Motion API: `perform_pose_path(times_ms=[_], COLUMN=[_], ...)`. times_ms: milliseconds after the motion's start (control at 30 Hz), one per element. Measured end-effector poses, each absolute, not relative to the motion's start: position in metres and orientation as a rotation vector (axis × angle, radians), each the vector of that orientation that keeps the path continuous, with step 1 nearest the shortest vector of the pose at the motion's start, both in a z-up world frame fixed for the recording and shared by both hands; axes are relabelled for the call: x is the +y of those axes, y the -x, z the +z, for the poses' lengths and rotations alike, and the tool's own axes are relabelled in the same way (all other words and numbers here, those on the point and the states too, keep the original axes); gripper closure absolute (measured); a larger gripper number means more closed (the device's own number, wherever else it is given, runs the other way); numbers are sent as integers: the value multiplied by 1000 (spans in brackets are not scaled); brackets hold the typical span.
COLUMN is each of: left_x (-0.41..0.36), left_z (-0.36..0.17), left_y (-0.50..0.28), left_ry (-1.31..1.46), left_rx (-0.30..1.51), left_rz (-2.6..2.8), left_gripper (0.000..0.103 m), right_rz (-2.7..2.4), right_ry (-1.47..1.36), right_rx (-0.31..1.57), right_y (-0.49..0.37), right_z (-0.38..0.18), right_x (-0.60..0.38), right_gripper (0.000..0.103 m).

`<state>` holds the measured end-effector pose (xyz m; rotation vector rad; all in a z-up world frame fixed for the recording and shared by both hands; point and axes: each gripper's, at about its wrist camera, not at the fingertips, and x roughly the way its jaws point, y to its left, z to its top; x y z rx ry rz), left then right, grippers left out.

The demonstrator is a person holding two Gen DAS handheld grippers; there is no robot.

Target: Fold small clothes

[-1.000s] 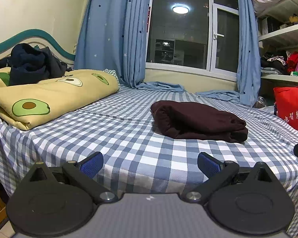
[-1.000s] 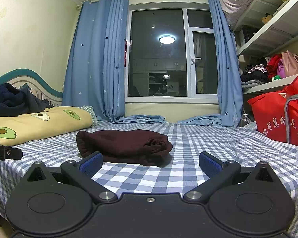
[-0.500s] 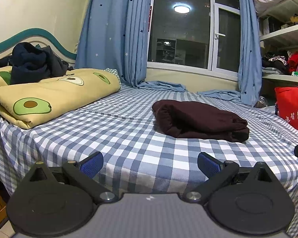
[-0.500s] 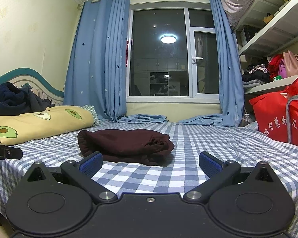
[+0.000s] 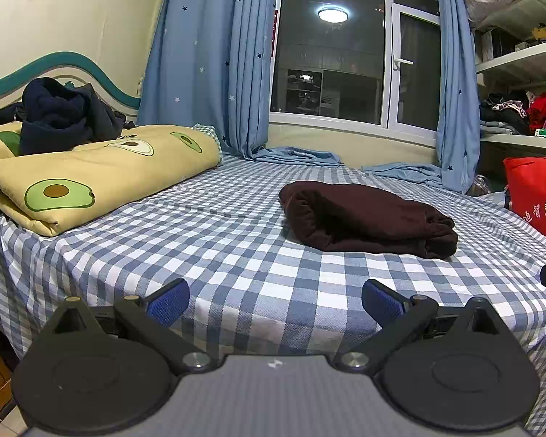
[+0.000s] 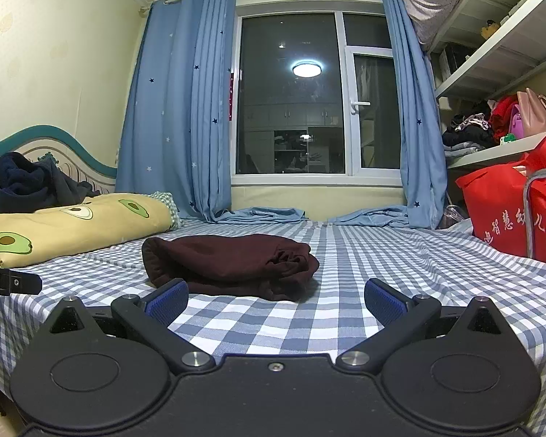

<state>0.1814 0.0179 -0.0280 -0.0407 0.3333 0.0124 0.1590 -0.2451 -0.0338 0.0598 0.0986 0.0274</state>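
Observation:
A dark maroon garment (image 5: 367, 218) lies folded in a thick bundle on the blue-and-white checked bed sheet (image 5: 236, 255). It also shows in the right wrist view (image 6: 233, 266). My left gripper (image 5: 275, 296) is open and empty, low over the front edge of the bed, short of the garment and left of it. My right gripper (image 6: 276, 296) is open and empty, just in front of the garment. The tip of the left gripper shows at the left edge of the right wrist view (image 6: 11, 282).
A folded yellow avocado-print quilt (image 5: 91, 178) with a dark navy garment (image 5: 62, 116) on top lies at the left by the headboard. Blue curtains (image 5: 214, 58) and a window are behind the bed. A red bag (image 6: 509, 215) and shelves stand at the right.
Both grippers have shifted very slightly; the view has hardly changed. The maroon garment has not moved and both grippers stay open.

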Motion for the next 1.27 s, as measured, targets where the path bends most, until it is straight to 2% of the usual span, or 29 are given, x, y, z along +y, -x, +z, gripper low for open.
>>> perform_pose_path(times_ms=[567,1267], left_x=[12,7], left_z=[-19,-28], left_y=[-175,-194], left_ry=[23,31], left_rx=[296,367], left_rz=[49,62], left_gripper=[1,1], right_rz=[28,39], right_ry=[-59,-65], right_rx=[101,131], right_y=[-158,-170], right_z=[-34,-43], right_x=[-245,-250], right_gripper=[0,0])
